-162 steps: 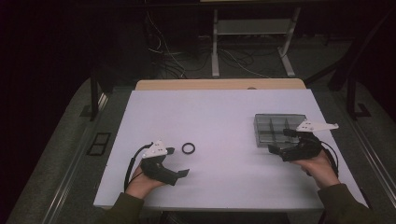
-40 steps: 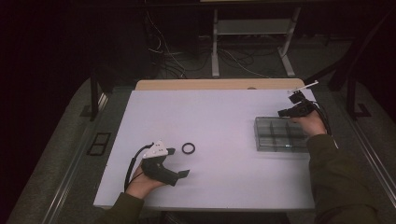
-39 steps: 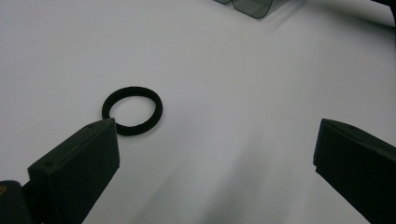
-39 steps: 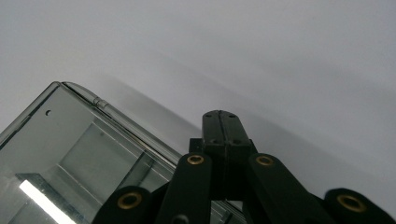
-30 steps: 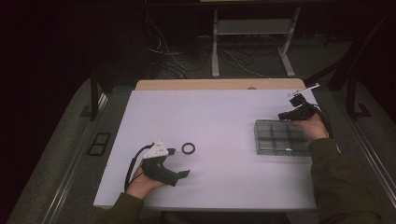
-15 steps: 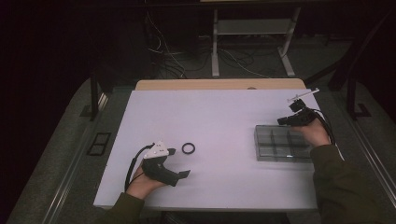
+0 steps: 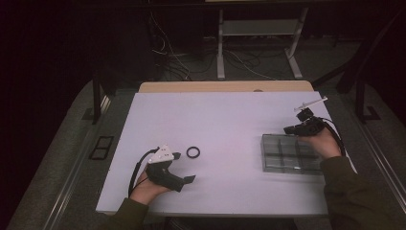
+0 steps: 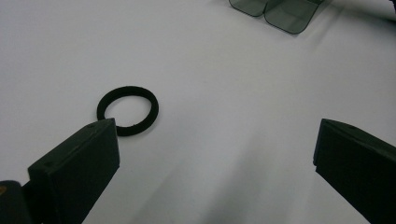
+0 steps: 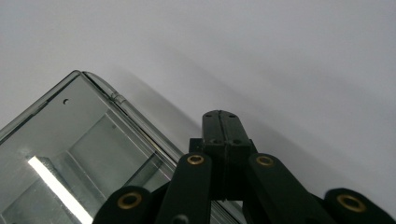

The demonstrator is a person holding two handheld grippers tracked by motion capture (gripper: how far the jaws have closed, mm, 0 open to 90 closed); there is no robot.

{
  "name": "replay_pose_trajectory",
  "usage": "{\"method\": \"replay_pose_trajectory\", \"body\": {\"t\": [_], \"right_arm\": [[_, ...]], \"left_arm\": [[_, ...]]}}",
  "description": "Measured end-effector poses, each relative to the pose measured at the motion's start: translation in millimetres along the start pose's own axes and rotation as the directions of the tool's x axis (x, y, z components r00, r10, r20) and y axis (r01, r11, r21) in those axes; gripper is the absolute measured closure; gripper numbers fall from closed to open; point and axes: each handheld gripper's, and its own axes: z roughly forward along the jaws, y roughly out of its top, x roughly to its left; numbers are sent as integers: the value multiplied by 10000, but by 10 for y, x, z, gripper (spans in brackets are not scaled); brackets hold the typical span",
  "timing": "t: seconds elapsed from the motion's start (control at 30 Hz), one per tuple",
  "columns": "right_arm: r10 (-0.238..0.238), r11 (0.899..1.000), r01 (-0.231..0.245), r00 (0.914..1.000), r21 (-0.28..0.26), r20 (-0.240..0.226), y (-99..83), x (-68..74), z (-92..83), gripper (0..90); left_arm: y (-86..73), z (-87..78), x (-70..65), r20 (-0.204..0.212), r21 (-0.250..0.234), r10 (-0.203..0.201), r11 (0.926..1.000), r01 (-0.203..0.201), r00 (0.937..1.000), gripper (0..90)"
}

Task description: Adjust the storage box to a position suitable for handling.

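Observation:
A small black ring lies flat on the white table, left of centre. My left gripper rests just in front of it, wide open with nothing between its jaws. In the left gripper view the ring lies just past the left jaw of my left gripper. A clear compartment box sits at the right. My right gripper is at the box's far edge, jaws shut together on nothing. In the right gripper view my right gripper has its tips beside the rim of the box.
A wooden strip borders the table's far edge. Beyond it stand a metal stand and loose cables on the dark floor. A corner of the box shows at the top of the left gripper view.
The right gripper has come toward the person, and the clear box has slid the same way ahead of it. The left gripper and the ring have stayed still.

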Motion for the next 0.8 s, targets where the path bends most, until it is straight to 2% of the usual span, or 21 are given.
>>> {"method": "replay_pose_trajectory", "body": {"t": [0.6, 0.7, 0.73, 0.8], "right_arm": [[-346, 9994, 348, 9991, 88, -238, -101, 152, -53, 894], [-465, 9989, 466, 9988, 106, -139, -105, 186, -54, 894], [-521, 9986, 522, 9986, 94, -110, -105, 189, -54, 893], [-421, 9988, 415, 9989, -261, -228, -122, 196, -84, 892]], "left_arm": [[4, -5, -11, 11, 21, 26, 10000, -26, 10000, 0], [4, -6, -11, 15, 19, 26, 10000, -26, 10000, 0], [4, -6, -11, 6, 19, 30, 10000, -30, 10000, 0], [4, -7, -11, 7, -1, 30, 10000, -30, 10000, 0]]}}
